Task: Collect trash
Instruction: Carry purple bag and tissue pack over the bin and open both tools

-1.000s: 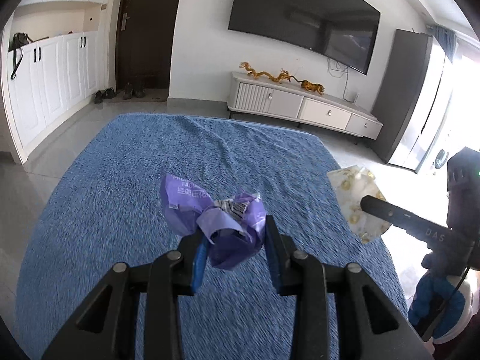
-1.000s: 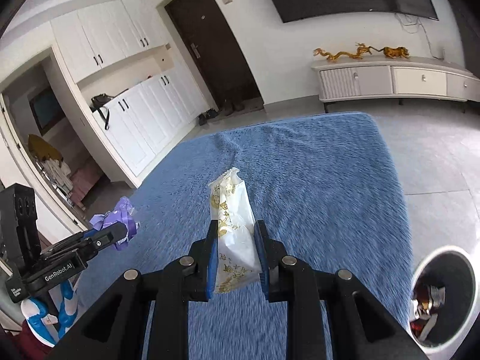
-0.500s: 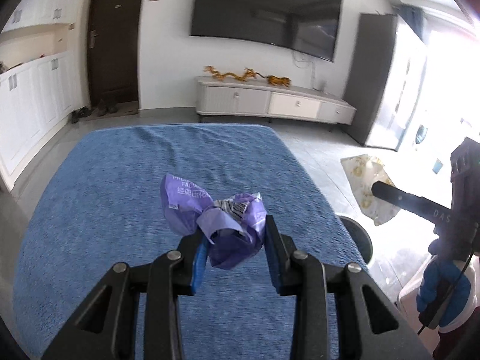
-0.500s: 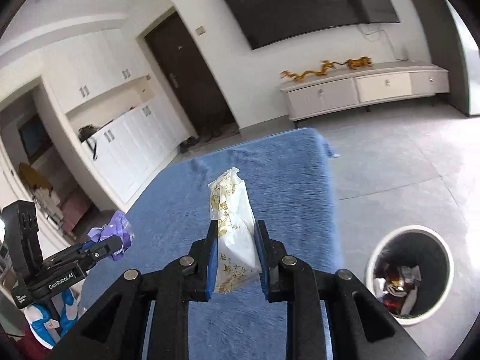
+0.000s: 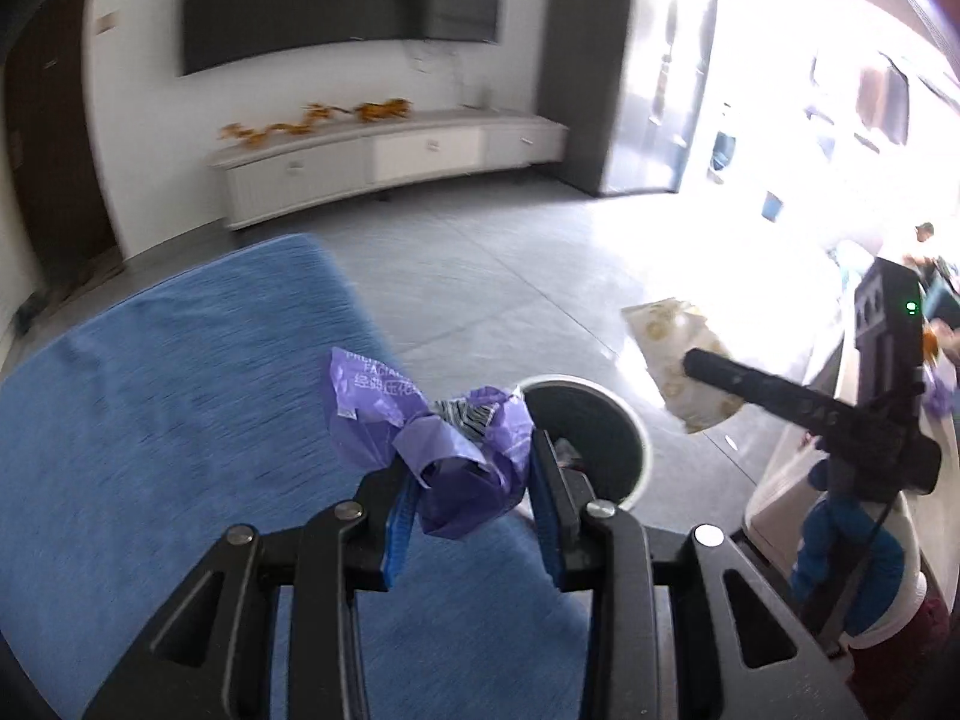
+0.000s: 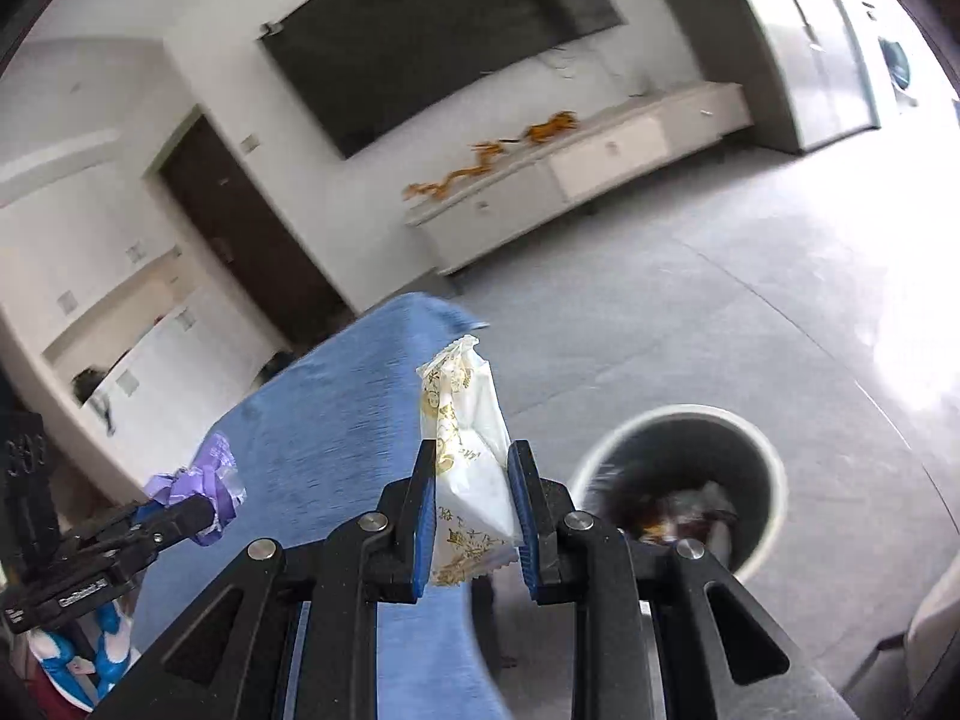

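My left gripper (image 5: 471, 474) is shut on a crumpled purple wrapper (image 5: 432, 450), held above the right edge of the blue tablecloth (image 5: 150, 420). My right gripper (image 6: 471, 480) is shut on a white wrapper with gold print (image 6: 465, 444). A round grey trash bin (image 6: 690, 486) with trash inside stands on the floor just right of the right gripper; in the left wrist view the bin (image 5: 600, 426) lies right behind the purple wrapper. The right gripper with its white wrapper (image 5: 684, 360) shows at the right of the left wrist view. The left gripper with the purple wrapper (image 6: 204, 486) shows at the left of the right wrist view.
A white TV cabinet (image 5: 390, 162) with gold dragon ornaments stands along the far wall under a large dark TV (image 5: 336, 0). Grey tiled floor (image 6: 720, 312) lies between table and cabinet. A dark door (image 6: 252, 234) is at the left.
Both views have swung right, away from the table toward the floor. The trash bin has come in close under both grippers. Both wrappers stay gripped.
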A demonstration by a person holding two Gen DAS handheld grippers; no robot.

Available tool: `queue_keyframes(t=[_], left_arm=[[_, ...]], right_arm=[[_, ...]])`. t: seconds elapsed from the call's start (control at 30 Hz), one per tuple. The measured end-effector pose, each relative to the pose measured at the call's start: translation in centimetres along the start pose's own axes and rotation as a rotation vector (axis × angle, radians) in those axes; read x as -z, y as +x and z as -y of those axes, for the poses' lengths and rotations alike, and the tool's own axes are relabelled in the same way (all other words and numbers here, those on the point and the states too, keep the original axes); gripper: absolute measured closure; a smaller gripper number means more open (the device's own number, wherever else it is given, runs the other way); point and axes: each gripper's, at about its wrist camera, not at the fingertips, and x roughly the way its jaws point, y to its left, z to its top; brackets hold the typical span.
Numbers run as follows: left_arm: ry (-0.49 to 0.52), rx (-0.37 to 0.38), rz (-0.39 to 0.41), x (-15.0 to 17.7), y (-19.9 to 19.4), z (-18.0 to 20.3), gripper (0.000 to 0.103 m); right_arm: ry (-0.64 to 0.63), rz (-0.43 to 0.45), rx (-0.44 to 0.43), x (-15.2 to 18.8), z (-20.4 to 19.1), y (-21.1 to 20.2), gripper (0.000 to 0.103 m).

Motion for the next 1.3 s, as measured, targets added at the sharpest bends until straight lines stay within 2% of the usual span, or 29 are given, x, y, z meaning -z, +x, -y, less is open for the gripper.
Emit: queue_keyframes(t=[0.13,0.37,0.63,0.7,0.8,0.87,0.93,1.07,1.3], left_arm=[[0.039,0.035,-0.07,-2.2,5.3,3.1,0.07],[0.025,0.074,-0.186,-4.4,13.7,5.6,0.069],[-0.041,0.134,-0.237,-5.4,19.0,6.9,0.066],[-0.058,0.157,-0.245,-5.4,19.8,7.0,0.063],[-0.071,0.171,-0.248,-5.3,20.4,6.9,0.051],[-0.078,0.17,-0.246,-5.2,20.5,6.7,0.049],[-0.077,0.166,-0.251,-5.1,20.6,6.6,0.049],[-0.085,0.151,-0.24,-4.9,20.0,6.2,0.049],[-0.048,0.049,-0.097,-4.5,15.7,5.2,0.049]], right_arm=[[0.052,-0.024,0.057,-0.2,4.2,1.2,0.082],[0.107,-0.106,0.148,0.3,9.6,4.9,0.082],[0.132,-0.213,0.225,1.0,13.4,9.9,0.079],[0.137,-0.229,0.24,1.2,14.0,10.7,0.079],[0.136,-0.245,0.258,1.5,14.5,11.4,0.076],[0.133,-0.252,0.274,1.7,14.6,11.8,0.056],[0.132,-0.253,0.292,2.0,14.8,11.9,0.049],[0.144,-0.262,0.31,2.2,15.2,12.0,0.049],[0.108,-0.216,0.311,1.5,12.5,10.0,0.048]])
